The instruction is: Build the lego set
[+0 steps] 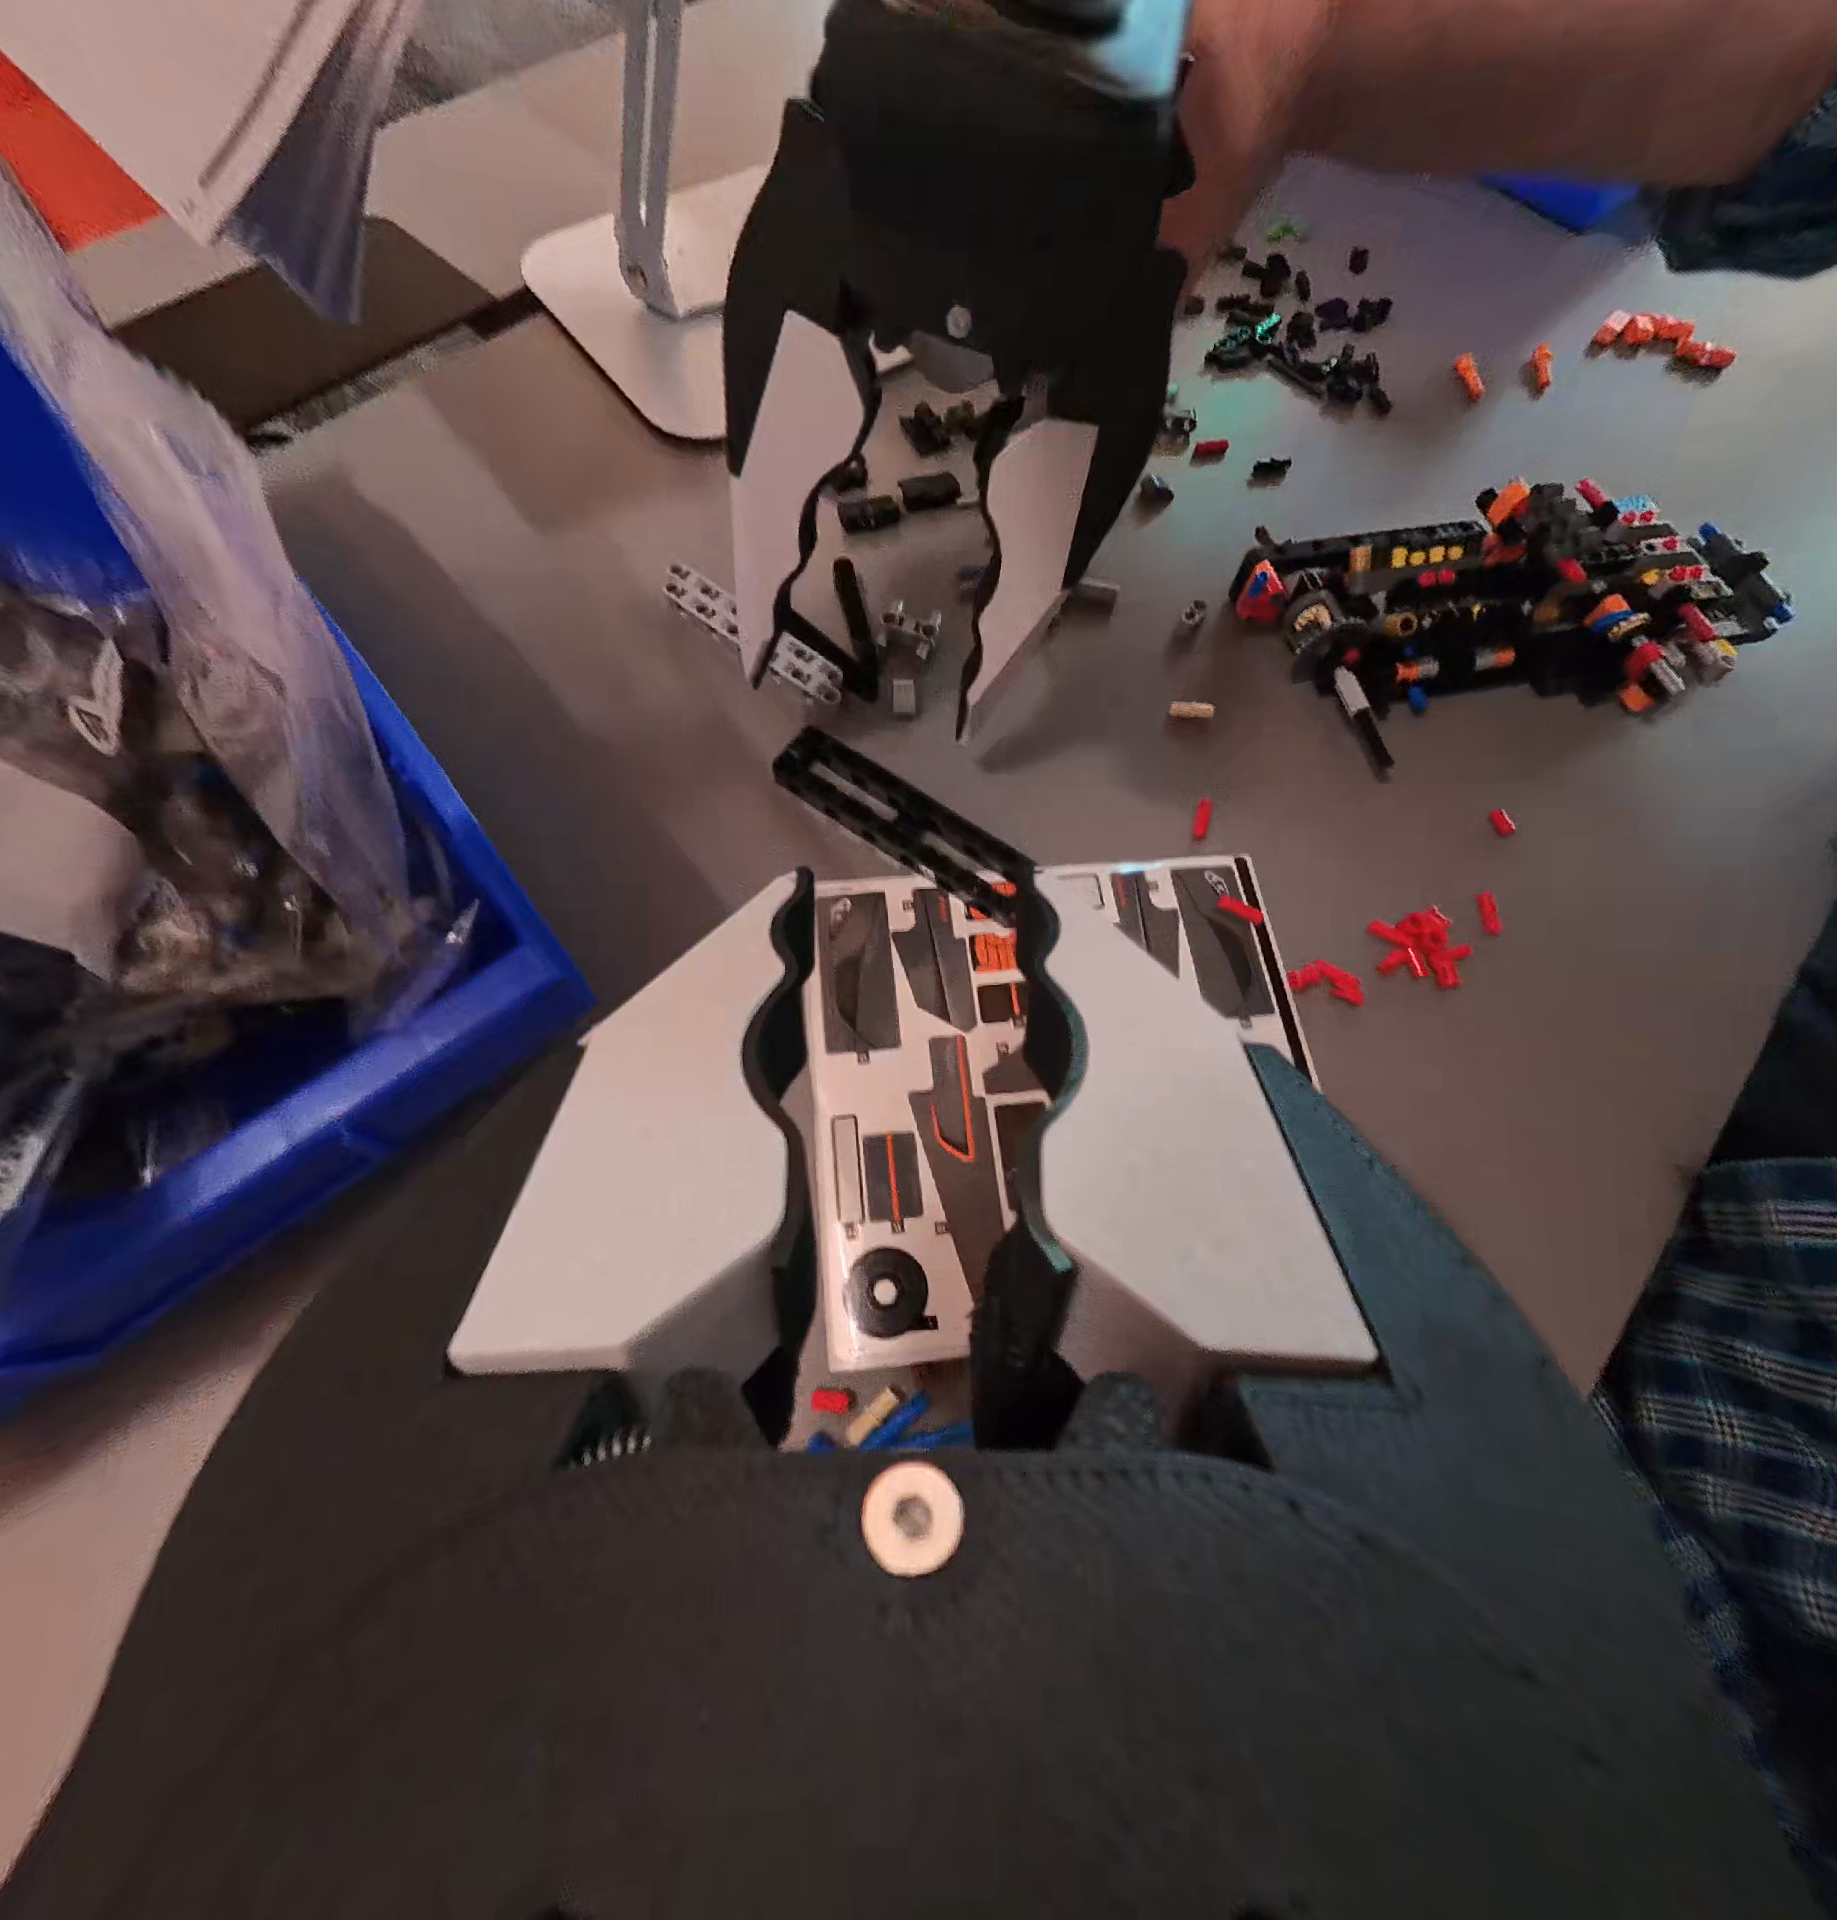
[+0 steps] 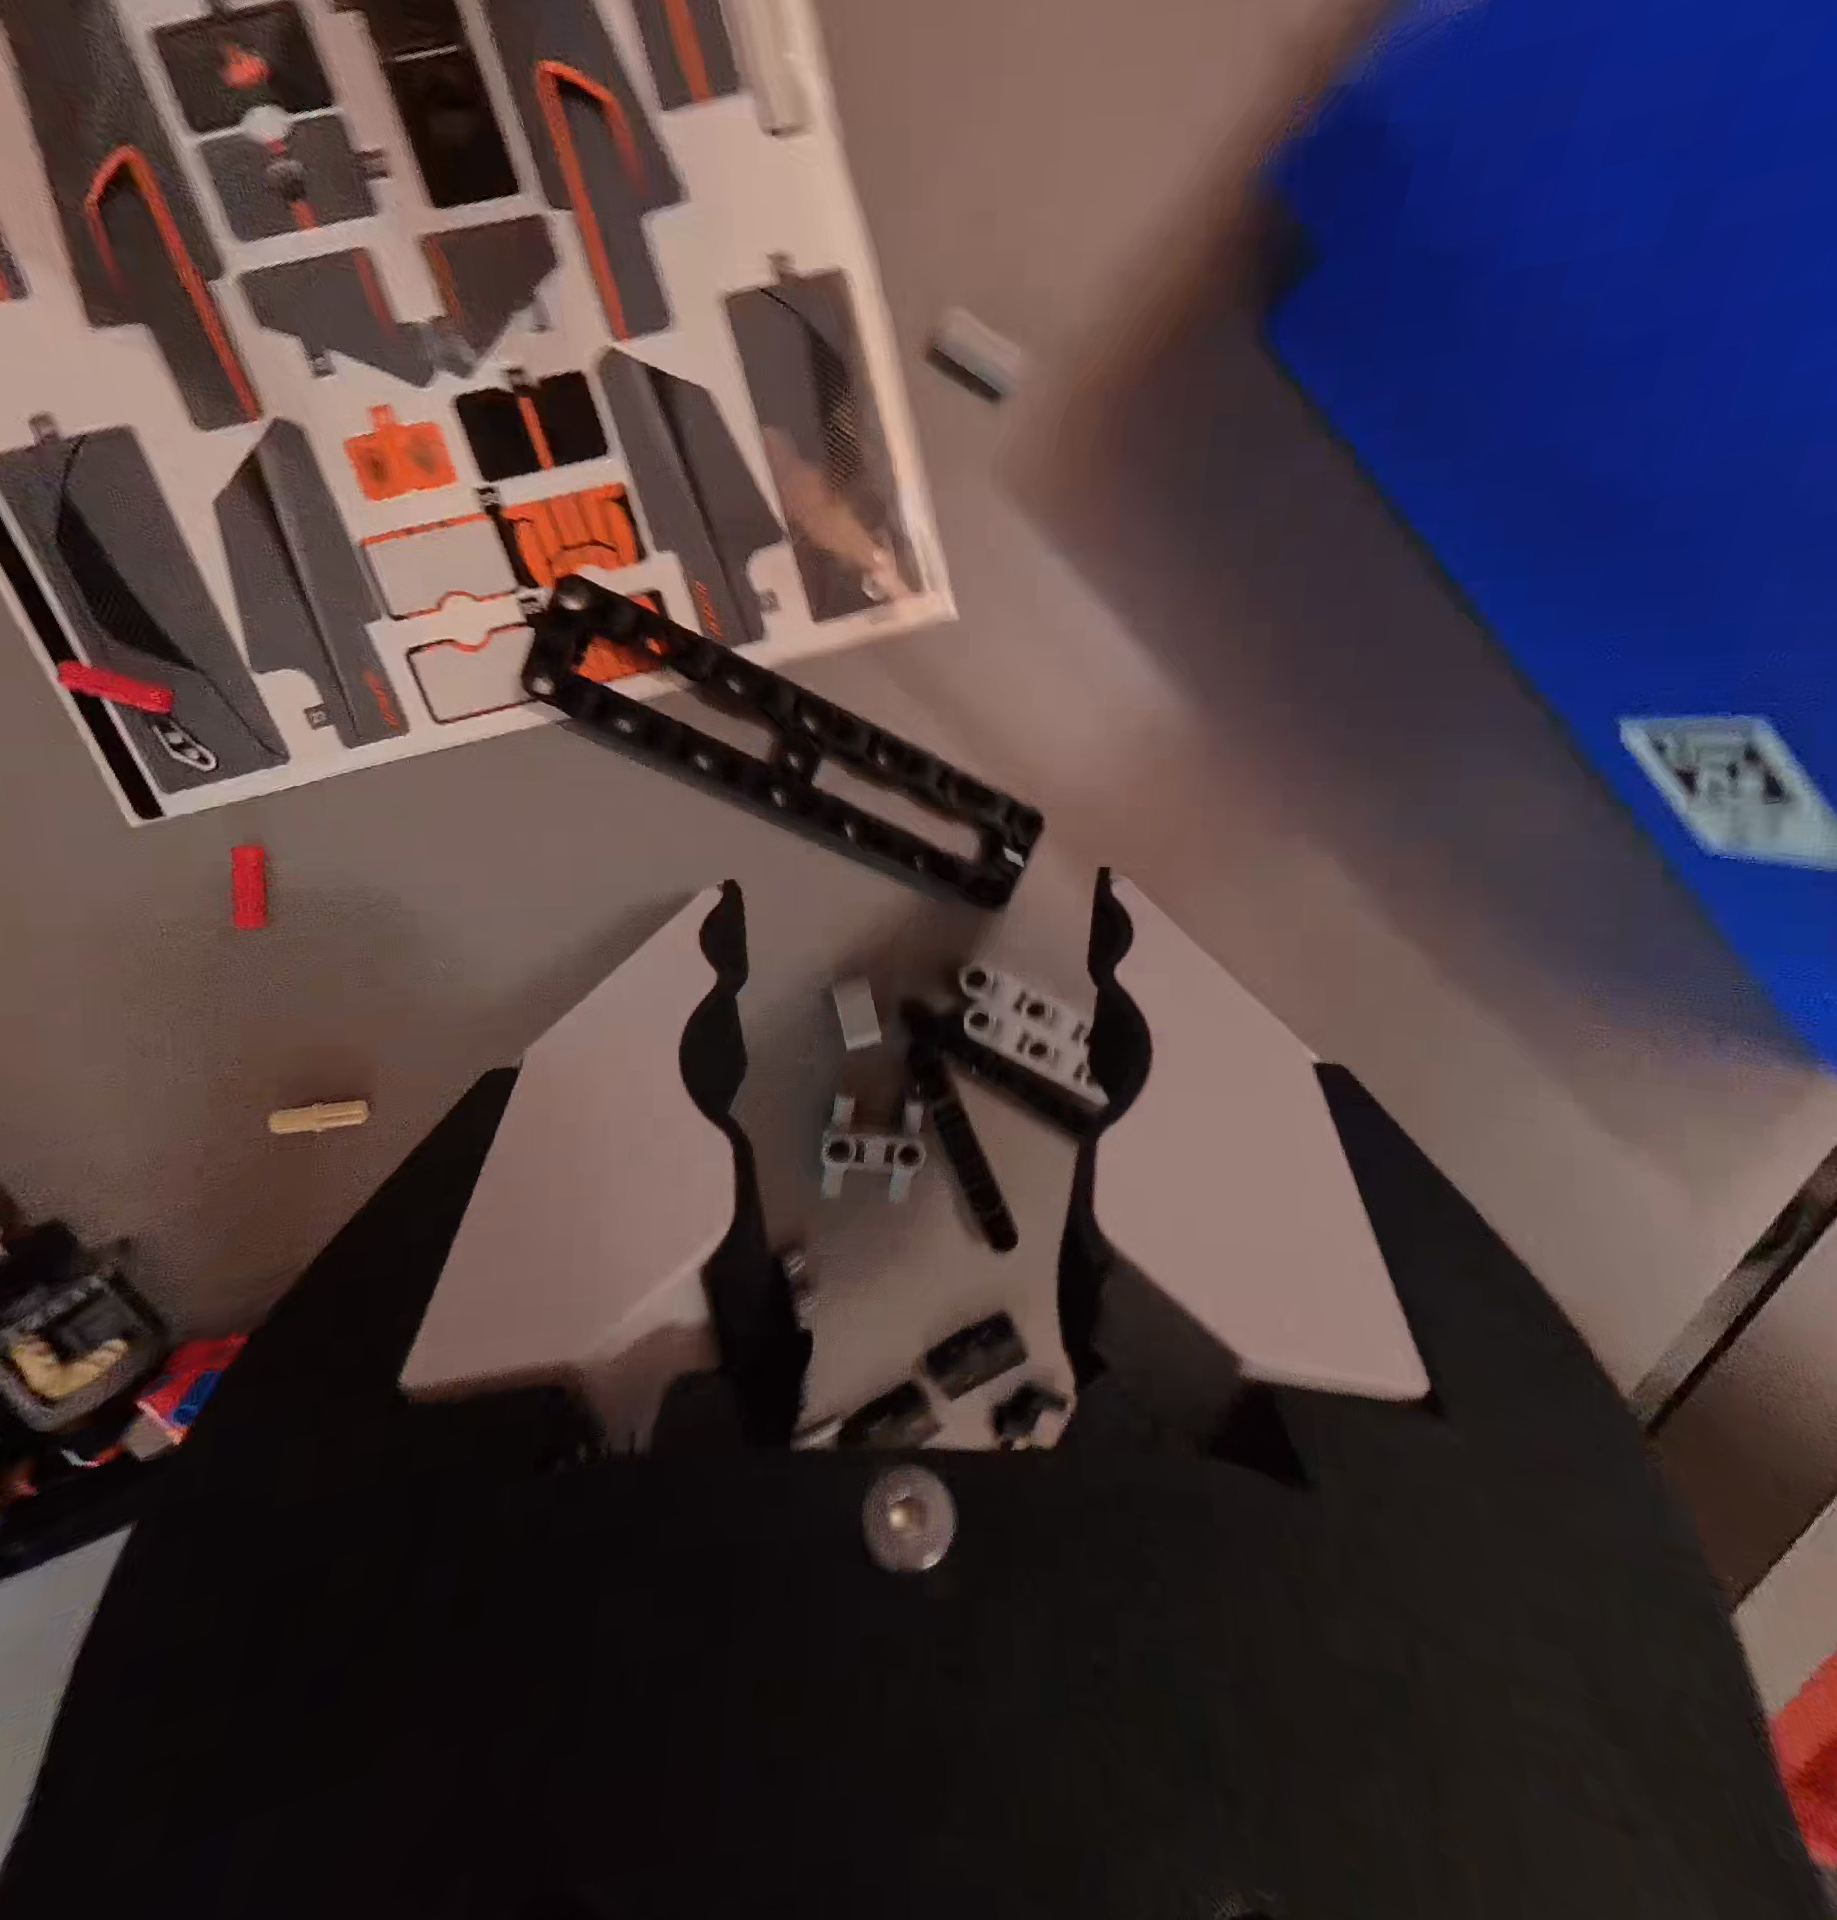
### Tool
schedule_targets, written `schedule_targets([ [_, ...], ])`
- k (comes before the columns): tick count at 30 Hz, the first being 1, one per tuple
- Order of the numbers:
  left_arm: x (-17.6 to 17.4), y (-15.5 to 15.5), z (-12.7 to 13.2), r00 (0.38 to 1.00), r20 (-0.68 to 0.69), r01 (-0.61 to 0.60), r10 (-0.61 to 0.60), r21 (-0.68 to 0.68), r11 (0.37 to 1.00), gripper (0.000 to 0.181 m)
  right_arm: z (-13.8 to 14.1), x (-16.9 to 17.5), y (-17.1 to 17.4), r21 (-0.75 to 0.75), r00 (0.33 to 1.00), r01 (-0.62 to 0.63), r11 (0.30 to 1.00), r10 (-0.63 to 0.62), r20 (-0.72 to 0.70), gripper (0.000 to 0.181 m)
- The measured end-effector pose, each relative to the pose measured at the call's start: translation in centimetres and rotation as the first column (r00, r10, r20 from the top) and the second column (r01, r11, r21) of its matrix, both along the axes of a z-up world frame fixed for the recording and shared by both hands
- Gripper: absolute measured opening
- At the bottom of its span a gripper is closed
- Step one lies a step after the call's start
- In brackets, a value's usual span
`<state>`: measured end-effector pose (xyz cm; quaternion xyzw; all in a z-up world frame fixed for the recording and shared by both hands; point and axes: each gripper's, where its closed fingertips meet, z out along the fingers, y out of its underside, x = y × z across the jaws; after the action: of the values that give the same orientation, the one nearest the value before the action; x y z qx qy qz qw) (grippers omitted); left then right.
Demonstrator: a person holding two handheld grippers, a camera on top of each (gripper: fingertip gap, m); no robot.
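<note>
Black lego frame [image 2: 784, 743], long with pin holes, lies beyond both open, empty tools.

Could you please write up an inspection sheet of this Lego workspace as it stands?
Surface: grey table, mostly bare.
Job's things: half-built car; long black frame overlapping the sticker sheet; small grey pieces.
Clutter: red pins; blue bin with bags.
Grippers: left gripper open over the sheet; right gripper open above the grey pieces.
Cables: nothing seen.
Surroundings: white stand; checked sleeve.
</note>
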<state>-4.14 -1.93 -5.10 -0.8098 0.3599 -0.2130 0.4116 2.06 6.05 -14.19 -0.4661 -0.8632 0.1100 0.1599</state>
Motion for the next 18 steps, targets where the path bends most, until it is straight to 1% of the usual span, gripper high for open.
schedule_targets([
  [1,0.0,-0.4,-0.3,1.000,-0.007,0.008,-0.008,-0.017,1.000,0.038,-0.2,-0.5,-0.5,0.014,0.998,-0.057,0.998,0.057,0.004,0.058],
  [3,-0.4,-1.1,-1.3,0.998,-0.056,0.006,-0.008,-0.038,0.999,0.038,-1.0,-1.1,-0.9,0.021,0.991,-0.122,0.992,0.121,0.051,0.055],
  [5,-0.5,-1.8,-2.3,0.996,-0.089,0.009,-0.014,-0.055,0.998,0.038,-1.9,-1.0,-1.1,0.006,0.980,-0.161,0.987,0.160,0.115,0.043],
  [6,-0.4,-2.2,-2.7,0.996,-0.091,0.011,-0.017,-0.061,0.998,0.039,-1.9,-1.2,-1.3,-0.021,0.980,-0.159,0.987,0.161,0.114,0.037],
  [7,-0.3,-2.4,-3.0,0.996,-0.084,0.011,-0.017,-0.067,0.998,0.039,-1.9,-1.3,-1.3,-0.044,0.983,-0.135,0.990,0.139,0.116,0.033],
  [9,0.6,-3.0,-3.3,0.998,-0.046,0.036,-0.040,-0.082,0.996,0.039,-1.8,-1.2,-1.7,-0.080,0.988,-0.093,0.992,0.102,0.118,0.031],
  [11,1.9,-3.6,-4.3,0.996,-0.043,0.072,-0.077,-0.099,0.992,0.037,-1.8,-0.8,-1.9,-0.085,0.991,-0.053,0.995,0.063,0.116,0.030],
  [13,3.1,-4.5,-6.7,0.988,-0.103,0.103,-0.119,-0.148,0.984,0.037,-1.8,-0.1,-2.1,-0.089,0.994,0.003,0.996,0.007,0.112,0.029],
  [15,3.1,-4.8,-9.8,0.969,-0.214,0.081,-0.124,-0.196,0.977,0.035,-1.8,0.6,-2.5,-0.125,0.992,0.072,0.990,-0.057,0.114,0.029],
  [16,3.2,-5.1,-10.9,0.961,-0.237,0.087,-0.140,-0.223,0.971,0.033,-1.8,0.9,-2.5,-0.127,0.990,0.106,0.986,-0.092,0.111,0.028],
  [17,3.2,-4.7,-10.8,0.969,-0.219,0.068,-0.113,-0.203,0.977,0.024,-1.7,1.3,-2.7,-0.137,0.986,0.136,0.981,-0.121,0.115,0.029],
  [18,3.0,-4.7,-11.0,0.971,-0.215,0.054,-0.103,-0.222,0.973,0.018,-1.7,1.7,-2.9,-0.147,0.982,0.163,0.976,-0.145,0.120,0.028],
])
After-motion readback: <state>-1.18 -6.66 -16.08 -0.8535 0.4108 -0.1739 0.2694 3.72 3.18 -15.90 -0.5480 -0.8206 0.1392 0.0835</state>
